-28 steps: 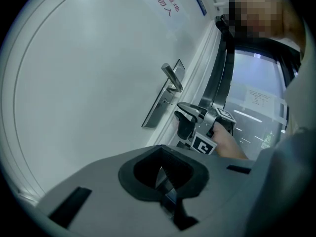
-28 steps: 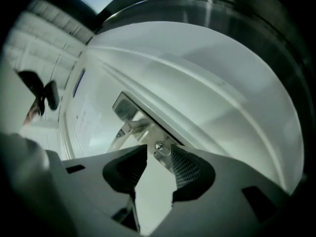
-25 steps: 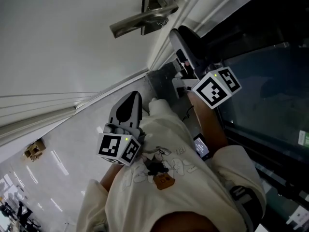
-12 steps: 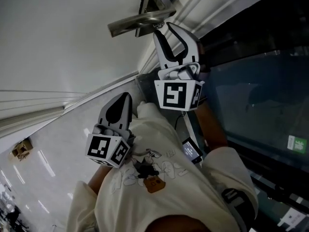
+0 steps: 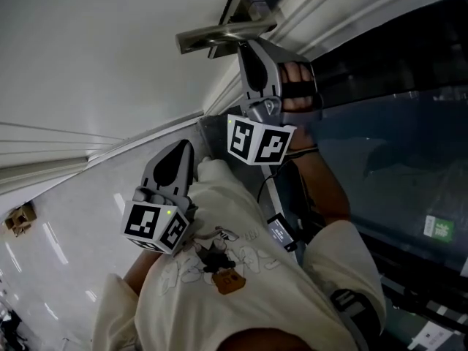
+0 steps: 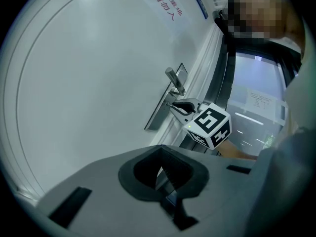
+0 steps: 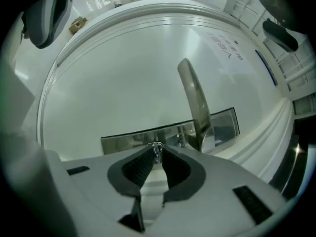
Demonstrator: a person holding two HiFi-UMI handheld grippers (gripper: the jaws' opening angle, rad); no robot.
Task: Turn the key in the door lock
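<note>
1. A glossy pale floor [image 5: 66, 254] is occupying the lower left of the head view, reflecting streaks of ceiling light [image 5: 121, 203].
2. White ribbed moulding [image 5: 73, 163] is running diagonally along its edge.
3. A small brown box [image 5: 18, 216] is sitting at far left.
4. A dark glass pane [image 5: 395, 152] is filling the right side, bearing a green-and-white sticker [image 5: 439, 227].
5. Red lettering [image 6: 160, 1] and a blue sign [image 6: 199, 3] are showing on a white panel [image 6: 98, 58].
6. A paper notice [image 6: 259, 100] is hanging on lit glazing.

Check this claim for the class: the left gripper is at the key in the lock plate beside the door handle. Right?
Wrong gripper: it is the right gripper at the key in the lock plate beside the door handle, its jaws closing on the key. The right gripper view shows it; the left gripper hangs back, empty.
</note>
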